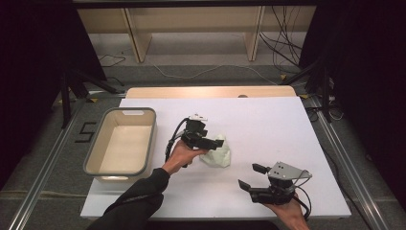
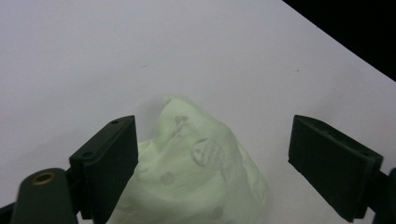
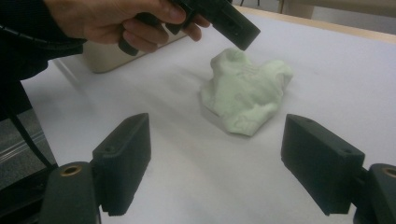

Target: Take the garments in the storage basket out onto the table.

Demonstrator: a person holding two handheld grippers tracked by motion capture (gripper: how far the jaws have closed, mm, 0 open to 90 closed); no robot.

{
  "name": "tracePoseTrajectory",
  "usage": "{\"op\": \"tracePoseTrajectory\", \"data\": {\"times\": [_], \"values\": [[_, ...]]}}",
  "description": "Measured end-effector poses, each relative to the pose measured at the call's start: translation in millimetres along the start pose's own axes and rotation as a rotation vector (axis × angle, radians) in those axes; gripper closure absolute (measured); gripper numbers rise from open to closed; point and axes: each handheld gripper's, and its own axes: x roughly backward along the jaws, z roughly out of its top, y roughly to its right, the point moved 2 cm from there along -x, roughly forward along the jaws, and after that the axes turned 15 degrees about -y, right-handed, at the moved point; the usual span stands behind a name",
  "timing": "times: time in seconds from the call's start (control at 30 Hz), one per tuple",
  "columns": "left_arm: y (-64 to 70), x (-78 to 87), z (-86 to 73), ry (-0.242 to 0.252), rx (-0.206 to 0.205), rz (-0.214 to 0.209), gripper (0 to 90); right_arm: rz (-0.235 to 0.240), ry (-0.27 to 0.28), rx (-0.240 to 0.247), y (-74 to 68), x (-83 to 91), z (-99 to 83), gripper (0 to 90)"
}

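Left gripper poised over a crumpled pale-green cloth, jaws apart.

In the left gripper view the jaws straddle the cloth, one touching its side, nothing clamped. It looks soft, light and limp; a raised fold near its top seems the best pinch. It lies mid-table. The right gripper, jaws apart and empty, waits near the front edge. The grey bin stands by the left edge; nothing blocks the way.

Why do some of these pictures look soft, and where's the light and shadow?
High view: bright white table, very dark surroundings, sharp enough. Left gripper view: the pale green cloth and the near jaws are slightly soft; a black corner at top right. Right gripper view: a faint shadow beside the cloth; the hand is a bit blurred.
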Motion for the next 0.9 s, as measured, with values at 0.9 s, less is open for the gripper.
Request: {"op": "tracePoseTrajectory", "data": {"times": [0.9], "values": [[-6.7, 58.5, -26.5, 0.131, -0.003, 0.011, 14.5, 0.002, 0.002, -0.015, 1.0, 0.6, 0.0, 24.9]]}}
